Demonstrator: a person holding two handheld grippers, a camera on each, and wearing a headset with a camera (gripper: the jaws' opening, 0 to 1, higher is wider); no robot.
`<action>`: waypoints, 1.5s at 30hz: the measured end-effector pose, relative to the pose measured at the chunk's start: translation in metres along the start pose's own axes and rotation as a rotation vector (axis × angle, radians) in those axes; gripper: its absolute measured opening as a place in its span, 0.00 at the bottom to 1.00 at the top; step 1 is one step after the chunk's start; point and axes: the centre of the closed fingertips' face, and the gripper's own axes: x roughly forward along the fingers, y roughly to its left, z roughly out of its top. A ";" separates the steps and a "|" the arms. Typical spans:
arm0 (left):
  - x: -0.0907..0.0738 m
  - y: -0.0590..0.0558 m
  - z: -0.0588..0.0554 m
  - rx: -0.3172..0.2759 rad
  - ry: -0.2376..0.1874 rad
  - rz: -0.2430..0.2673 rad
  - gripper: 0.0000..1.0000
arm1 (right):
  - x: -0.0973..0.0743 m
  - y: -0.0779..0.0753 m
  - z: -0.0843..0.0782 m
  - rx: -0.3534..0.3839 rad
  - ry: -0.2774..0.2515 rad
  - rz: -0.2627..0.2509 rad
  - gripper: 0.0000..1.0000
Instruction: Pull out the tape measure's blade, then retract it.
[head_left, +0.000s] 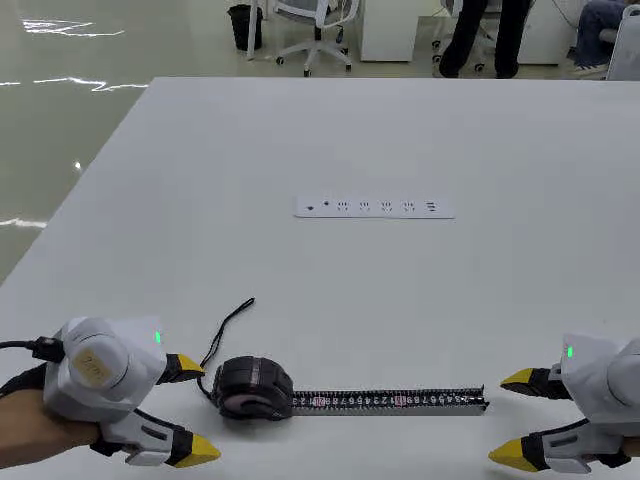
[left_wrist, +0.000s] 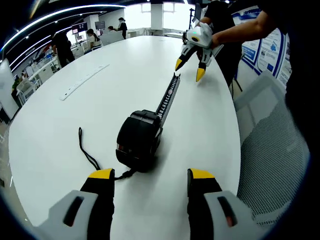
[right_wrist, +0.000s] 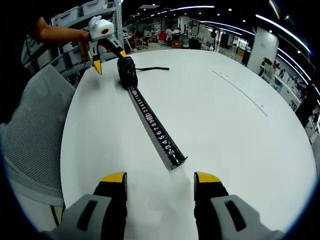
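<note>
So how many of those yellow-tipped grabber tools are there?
2. The white, yellow-tipped left gripper is open beside the black tape measure on the white table; the right gripper is open just past the tip of its pulled-out numbered blade. Neither holds anything.

A white table (head_left: 300, 140) is seen; a black tape measure (head_left: 252, 388) is laid near its front edge, with the blade (head_left: 390, 401) drawn out flat on the surface; a black strap (head_left: 228, 325) is trailed from the case; a white power strip (head_left: 374, 207) is set well apart, further back.
</note>
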 end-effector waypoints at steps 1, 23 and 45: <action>-0.001 -0.003 0.000 -0.030 -0.018 0.008 0.57 | -0.001 0.003 0.000 0.027 -0.005 -0.012 0.56; -0.028 -0.027 0.003 -0.247 -0.141 0.176 0.72 | -0.026 0.029 0.032 0.201 -0.133 -0.199 0.73; -0.042 -0.046 0.018 -0.331 -0.209 0.409 0.90 | -0.040 0.054 0.050 0.288 -0.196 -0.365 0.86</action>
